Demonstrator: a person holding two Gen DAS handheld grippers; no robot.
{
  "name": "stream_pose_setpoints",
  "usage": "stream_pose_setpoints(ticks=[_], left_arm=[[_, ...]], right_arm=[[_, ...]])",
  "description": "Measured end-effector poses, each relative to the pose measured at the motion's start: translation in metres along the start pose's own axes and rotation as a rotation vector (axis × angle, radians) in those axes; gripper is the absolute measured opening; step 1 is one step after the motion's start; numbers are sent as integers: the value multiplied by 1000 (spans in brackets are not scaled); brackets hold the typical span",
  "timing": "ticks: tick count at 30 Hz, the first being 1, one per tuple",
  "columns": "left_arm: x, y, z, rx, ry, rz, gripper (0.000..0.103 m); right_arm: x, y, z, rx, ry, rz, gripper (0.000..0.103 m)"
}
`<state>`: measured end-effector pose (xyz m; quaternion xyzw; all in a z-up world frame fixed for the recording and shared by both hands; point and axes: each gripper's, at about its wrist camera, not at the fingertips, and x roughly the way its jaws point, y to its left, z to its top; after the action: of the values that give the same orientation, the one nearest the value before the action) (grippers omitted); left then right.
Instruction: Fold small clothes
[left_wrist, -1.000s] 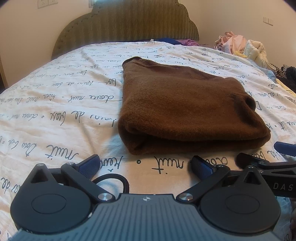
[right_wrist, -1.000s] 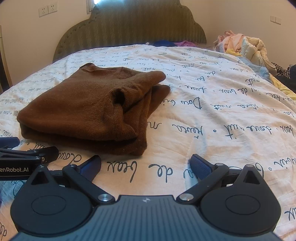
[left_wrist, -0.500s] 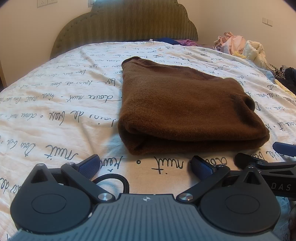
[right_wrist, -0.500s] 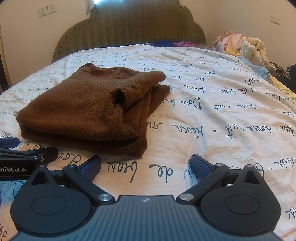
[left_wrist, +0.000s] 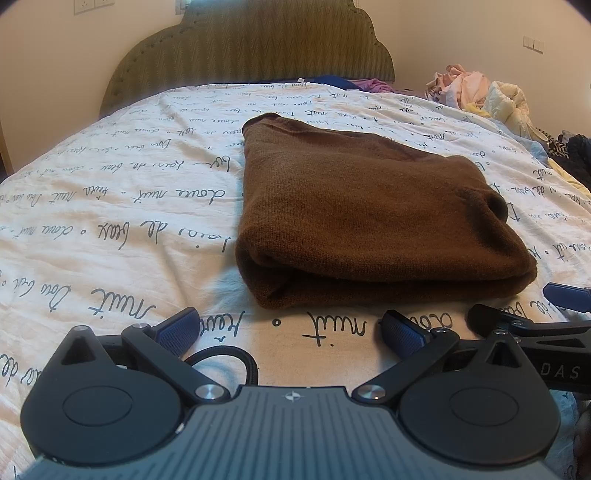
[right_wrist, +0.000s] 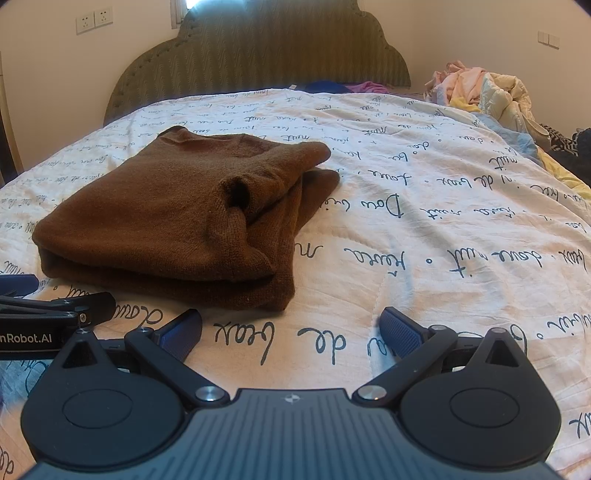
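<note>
Squarely folded brown sweater (left_wrist: 369, 218), long axis toward headboard (left_wrist: 255, 48)

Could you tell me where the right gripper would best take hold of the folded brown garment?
Probably the near right corner of the brown garment, approached low from the front: the stacked layers end there, facing the open right gripper.

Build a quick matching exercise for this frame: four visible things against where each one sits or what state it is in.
Things:
1. brown sweater
2. left gripper
3. heap of pale clothes
4. headboard

Places or states:
A. piled at the bed's far right edge
B. open, holding nothing
C. folded, lying on the printed quilt
D. upright against the wall at the bed's far end

Pairs: 1-C, 2-B, 3-A, 4-D
</note>
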<state>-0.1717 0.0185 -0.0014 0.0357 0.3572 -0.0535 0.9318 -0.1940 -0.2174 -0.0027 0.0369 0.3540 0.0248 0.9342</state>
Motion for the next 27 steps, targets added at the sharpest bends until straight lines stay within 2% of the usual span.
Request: stream_pose_setpoints(ticks=[27], left_arm=[[0,2,1,-3,13,-24,103]], right_arm=[[-1,2,0,4,-1,-6,103]])
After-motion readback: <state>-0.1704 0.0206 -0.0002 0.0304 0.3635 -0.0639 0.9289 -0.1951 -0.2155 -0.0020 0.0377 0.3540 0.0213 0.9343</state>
